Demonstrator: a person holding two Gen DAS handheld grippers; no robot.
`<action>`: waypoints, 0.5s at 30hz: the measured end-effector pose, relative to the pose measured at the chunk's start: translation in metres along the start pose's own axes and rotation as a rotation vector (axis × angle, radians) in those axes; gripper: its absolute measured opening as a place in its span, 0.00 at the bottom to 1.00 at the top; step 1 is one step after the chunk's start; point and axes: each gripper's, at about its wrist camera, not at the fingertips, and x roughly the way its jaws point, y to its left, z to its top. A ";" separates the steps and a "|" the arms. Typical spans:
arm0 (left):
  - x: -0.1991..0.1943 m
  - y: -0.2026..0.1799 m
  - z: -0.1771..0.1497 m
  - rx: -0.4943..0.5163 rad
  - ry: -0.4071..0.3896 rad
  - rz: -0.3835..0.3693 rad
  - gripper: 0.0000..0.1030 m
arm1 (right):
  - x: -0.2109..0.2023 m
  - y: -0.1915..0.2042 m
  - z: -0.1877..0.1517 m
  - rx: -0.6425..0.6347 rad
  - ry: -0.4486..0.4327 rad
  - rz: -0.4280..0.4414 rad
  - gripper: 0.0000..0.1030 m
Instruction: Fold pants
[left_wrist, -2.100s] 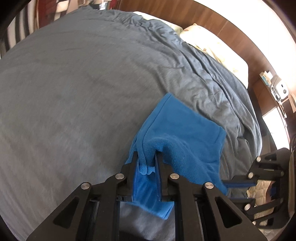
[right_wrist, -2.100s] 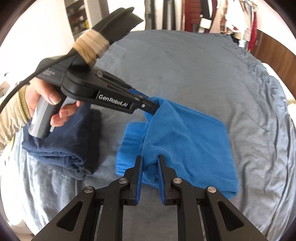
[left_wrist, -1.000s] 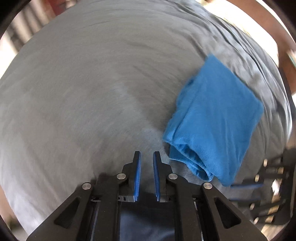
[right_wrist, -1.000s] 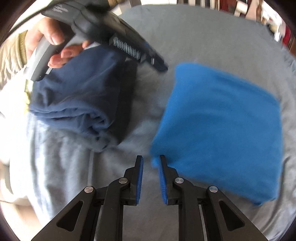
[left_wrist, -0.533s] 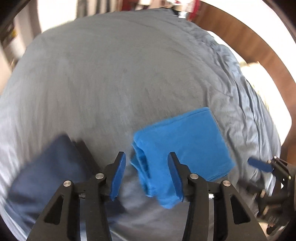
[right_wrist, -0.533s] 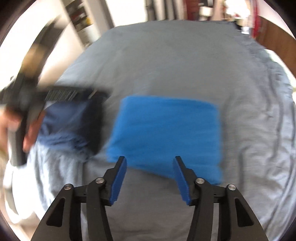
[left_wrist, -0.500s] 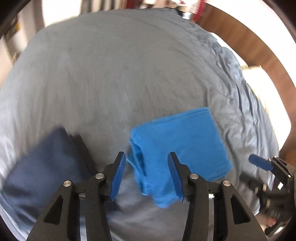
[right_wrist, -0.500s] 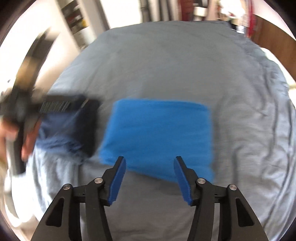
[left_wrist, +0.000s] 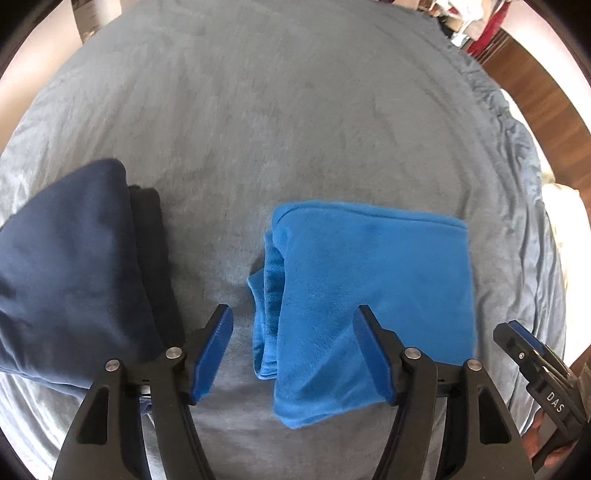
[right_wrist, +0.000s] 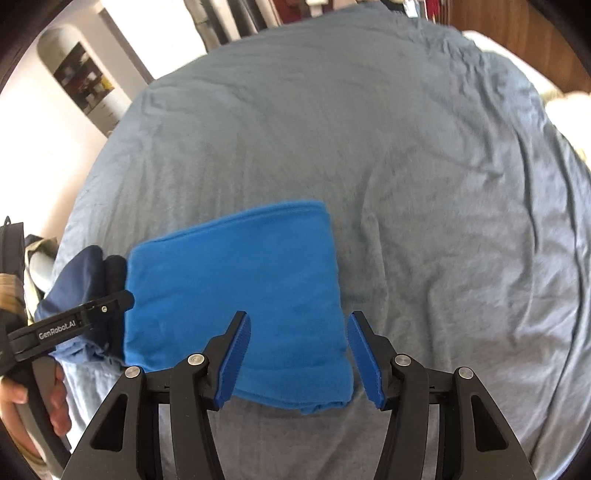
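left wrist: above bed (left_wrist: 295, 110), downward | right wrist: same | shared: pants (left_wrist: 376, 266)

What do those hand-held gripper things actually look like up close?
Each hand-held gripper, left and right, is a black frame with triangular cut-outs, silver screw heads, and two ribbed blue finger pads. White lettering reads "GenRobot.AI" on the left one; the right one shows "DAS". A bare hand grips the left handle.

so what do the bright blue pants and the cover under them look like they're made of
Blue pants: probably fleece or plush knit, with a matte, fuzzy nap and thick soft folded edges. Grey bed cover: likely brushed cotton or microfibre, matte and faintly napped, with fine wrinkles. Neither is certain.
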 end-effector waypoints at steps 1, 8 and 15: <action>0.004 0.000 0.001 -0.015 0.012 0.002 0.64 | 0.003 -0.004 0.000 0.008 0.007 -0.003 0.54; 0.024 -0.002 0.006 -0.026 0.074 0.049 0.64 | 0.040 -0.029 0.006 0.076 0.095 0.007 0.54; 0.039 -0.001 0.008 -0.009 0.103 0.081 0.74 | 0.070 -0.045 0.010 0.129 0.151 0.047 0.54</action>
